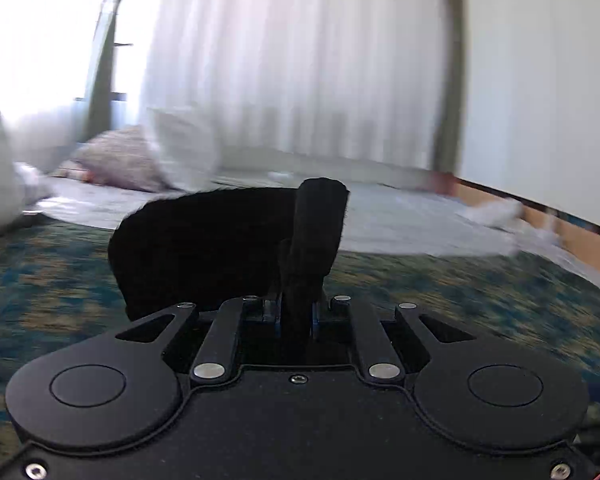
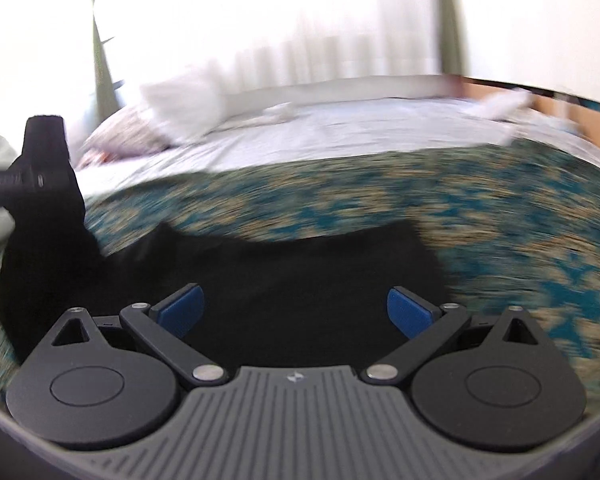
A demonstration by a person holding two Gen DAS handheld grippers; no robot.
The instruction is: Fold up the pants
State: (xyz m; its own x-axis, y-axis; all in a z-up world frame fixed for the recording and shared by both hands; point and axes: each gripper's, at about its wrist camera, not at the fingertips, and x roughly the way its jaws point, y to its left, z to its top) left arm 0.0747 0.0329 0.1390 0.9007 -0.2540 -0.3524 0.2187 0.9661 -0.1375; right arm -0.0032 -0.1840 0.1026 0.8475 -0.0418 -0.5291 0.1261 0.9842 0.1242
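Observation:
Black pants [image 2: 284, 276] lie spread on a teal and tan patterned bedspread [image 2: 480, 216]. My left gripper [image 1: 296, 312] is shut on a bunched fold of the pants [image 1: 204, 240], which stands up between the blue pads and hangs off to the left, lifted above the bed. In the right wrist view that same lifted fold, with the left gripper [image 2: 40, 168] on it, rises at the far left. My right gripper [image 2: 296, 312] is open just above the black cloth, its blue pads [image 2: 184, 308] wide apart with nothing pinched between them.
A white sheet [image 2: 360, 128] covers the far half of the bed, with pillows [image 2: 180, 108] at its left and crumpled white cloth [image 2: 504, 108] at its right. White curtains [image 1: 300, 60] and a wall [image 1: 540, 80] stand behind. The picture is blurred by motion.

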